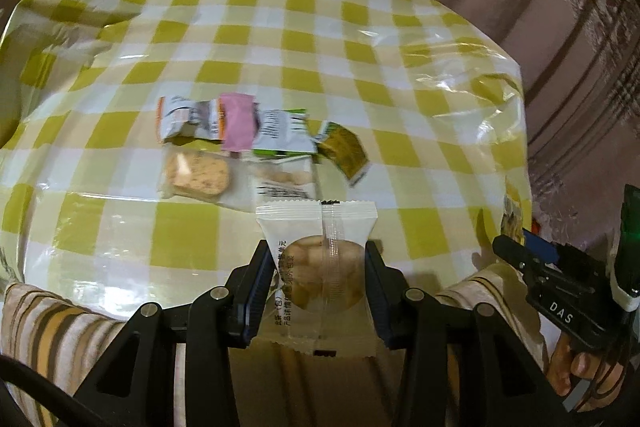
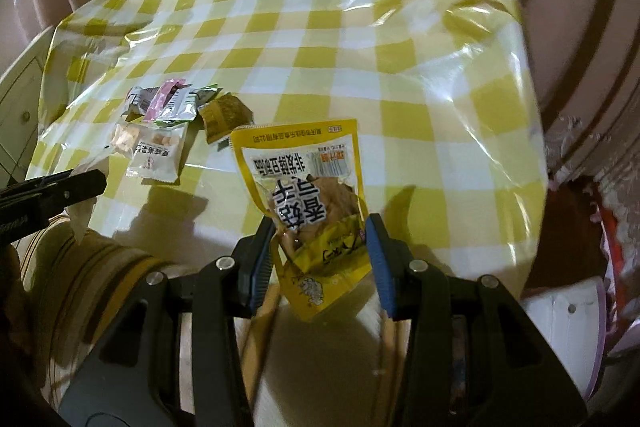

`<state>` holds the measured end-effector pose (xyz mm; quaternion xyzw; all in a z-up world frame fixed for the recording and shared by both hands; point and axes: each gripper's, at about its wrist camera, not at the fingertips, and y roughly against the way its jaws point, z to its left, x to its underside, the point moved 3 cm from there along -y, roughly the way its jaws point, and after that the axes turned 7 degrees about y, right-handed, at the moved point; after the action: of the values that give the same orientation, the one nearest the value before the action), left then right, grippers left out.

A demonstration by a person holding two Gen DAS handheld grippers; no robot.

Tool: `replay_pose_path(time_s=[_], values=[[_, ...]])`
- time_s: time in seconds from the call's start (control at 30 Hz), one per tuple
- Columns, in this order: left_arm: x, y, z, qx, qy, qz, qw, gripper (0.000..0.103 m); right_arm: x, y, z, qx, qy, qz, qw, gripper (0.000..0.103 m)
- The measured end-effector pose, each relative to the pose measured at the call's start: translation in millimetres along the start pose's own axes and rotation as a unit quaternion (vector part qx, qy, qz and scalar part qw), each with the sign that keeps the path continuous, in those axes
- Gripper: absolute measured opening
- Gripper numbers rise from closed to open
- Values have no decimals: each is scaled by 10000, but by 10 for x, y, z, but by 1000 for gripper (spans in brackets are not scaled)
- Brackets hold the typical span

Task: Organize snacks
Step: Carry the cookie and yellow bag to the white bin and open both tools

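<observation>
My left gripper (image 1: pixel 318 259) is shut on a white biscuit packet (image 1: pixel 320 247) with a clear seam, held above the near edge of the yellow checked table (image 1: pixel 280 27). My right gripper (image 2: pixel 320 231) is shut on a yellow snack pouch (image 2: pixel 308 183) with black lettering, held above the table's near edge. A cluster of small snack packets (image 1: pixel 240 143) lies on the table: an orange-white one, a pink one, a green-white one, an olive sachet (image 1: pixel 344 151) and two clear biscuit packs. The cluster shows at the left in the right wrist view (image 2: pixel 168 119).
The right gripper shows at the far right in the left wrist view (image 1: pixel 556 275). The left gripper's finger shows at the left of the right wrist view (image 2: pixel 52 191). Striped cushions (image 1: pixel 52 331) lie below the table edge. Curtains hang behind. A white cabinet (image 2: pixel 20 95) stands left.
</observation>
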<state>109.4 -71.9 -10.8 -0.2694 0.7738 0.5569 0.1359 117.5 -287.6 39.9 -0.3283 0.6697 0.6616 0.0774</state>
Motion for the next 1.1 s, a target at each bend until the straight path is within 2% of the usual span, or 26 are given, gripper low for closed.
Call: replay_pose_path(time_s=[0.33, 0.57, 0.77, 1.1], values=[[112, -73, -646, 177, -569, 94, 9982, 45, 370, 246, -463, 126, -443, -23, 9989, 47], [216, -158, -1165, 387, -1036, 229, 9936, 45, 733, 399, -899, 341, -826, 103, 9959, 47], [396, -237, -1679, 676, -1486, 420, 9857, 45, 1087, 550, -1334, 633, -1218, 237, 9903, 47], [855, -350, -2481, 1165, -2202, 871, 9646, 45, 1575, 667, -1840, 955, -1734, 482, 9790, 47]])
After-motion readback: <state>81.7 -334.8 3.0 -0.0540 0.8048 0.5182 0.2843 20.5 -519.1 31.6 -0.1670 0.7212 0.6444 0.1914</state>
